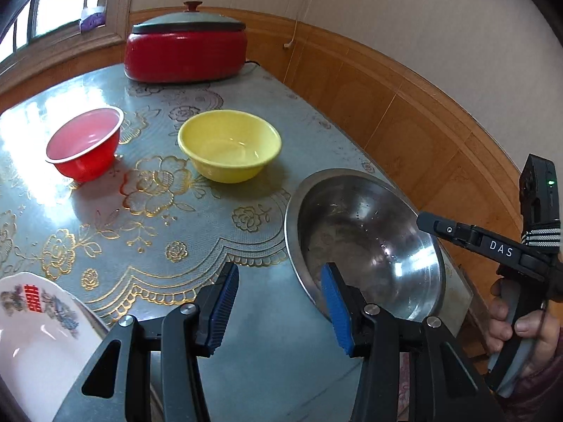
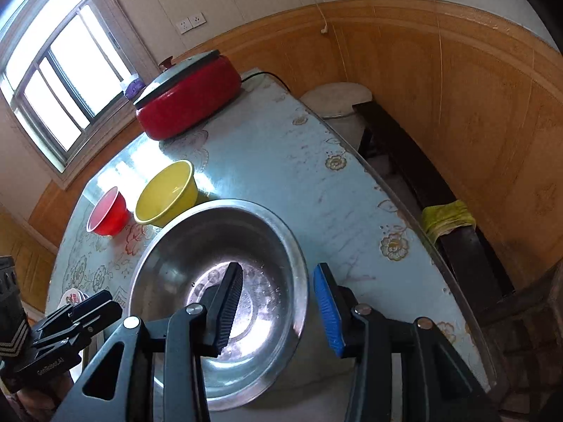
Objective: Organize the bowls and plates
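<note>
Reaching for the wide stainless-steel bowl [image 2: 225, 288]: right tool [image 2: 278, 302] wide, straddling its rim; left tool [image 1: 279, 306] wide, empty. Next, probably: close on rim.

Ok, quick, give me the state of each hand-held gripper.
Left hand-held gripper: open, holding nothing, beside the steel bowl.
Right hand-held gripper: open, holding nothing, jaws straddling the steel bowl's rim.

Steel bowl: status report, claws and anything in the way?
Both claws open, left, right. Steel bowl on the table's near edge, right claw straddling its rim. Yellow bowl, red bowl behind, untouched.
</note>
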Motion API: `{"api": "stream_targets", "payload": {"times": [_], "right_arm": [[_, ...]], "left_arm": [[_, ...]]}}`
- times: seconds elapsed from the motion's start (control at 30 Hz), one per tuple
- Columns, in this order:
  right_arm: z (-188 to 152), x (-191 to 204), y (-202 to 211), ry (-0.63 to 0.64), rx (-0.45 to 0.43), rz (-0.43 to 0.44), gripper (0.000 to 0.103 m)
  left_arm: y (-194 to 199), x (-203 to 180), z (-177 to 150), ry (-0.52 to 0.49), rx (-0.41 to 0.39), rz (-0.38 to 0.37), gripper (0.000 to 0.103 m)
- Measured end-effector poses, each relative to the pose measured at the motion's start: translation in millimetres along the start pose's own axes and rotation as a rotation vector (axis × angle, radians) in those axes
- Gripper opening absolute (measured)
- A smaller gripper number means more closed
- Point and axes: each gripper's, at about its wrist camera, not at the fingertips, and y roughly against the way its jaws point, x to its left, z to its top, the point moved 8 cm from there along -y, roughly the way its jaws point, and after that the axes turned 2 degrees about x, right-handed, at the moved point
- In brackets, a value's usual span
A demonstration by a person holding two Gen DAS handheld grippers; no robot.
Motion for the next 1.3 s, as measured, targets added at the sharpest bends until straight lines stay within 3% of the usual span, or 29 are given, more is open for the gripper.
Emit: {"api": "stream_targets", "payload": {"times": [0.07, 0.1, 0.17, 0.23, 0.37, 0.7, 0.87, 1.1, 1.3], "right_arm": [[-1, -5, -7, -0.006, 0.019, 0.012, 0.04], [0, -5, -10, 0.004, 0.022, 0.017, 0.033], [0, -6, -16, 0.034, 0.035, 0.015, 0.027], [-2, -7, -22, 0.052, 0.053, 0.012, 0.021], [-4, -1, -27, 0.097, 0.058, -0.007, 0.021], [-8, 30, -26, 0.198, 0.092, 0.064, 0.018], [-18, 47, -24, 0.194, 0.15, 0.15, 0.018], [-37, 60, -28, 0.245, 0.198, 0.172, 0.018], [-44, 70, -32, 0.28, 0.192, 0.162, 0.018]], "left_arm": [[-9, -4, 1, 0.015, 0.016, -0.018, 0.049], [-13, -6, 2, 0.017, 0.025, -0.019, 0.049], [-20, -12, 0, 0.003, 0.04, -0.022, 0.028], [-24, -18, -3, -0.021, 0.051, -0.024, 0.022], [-21, -20, -7, -0.044, 0.039, 0.012, 0.022], [10, -3, -21, -0.048, 0.014, 0.088, 0.022], [24, 9, -38, -0.044, 0.038, 0.097, 0.022], [33, 16, -62, -0.059, 0.062, 0.116, 0.025], [34, 22, -61, -0.035, 0.053, 0.149, 0.025]]}}
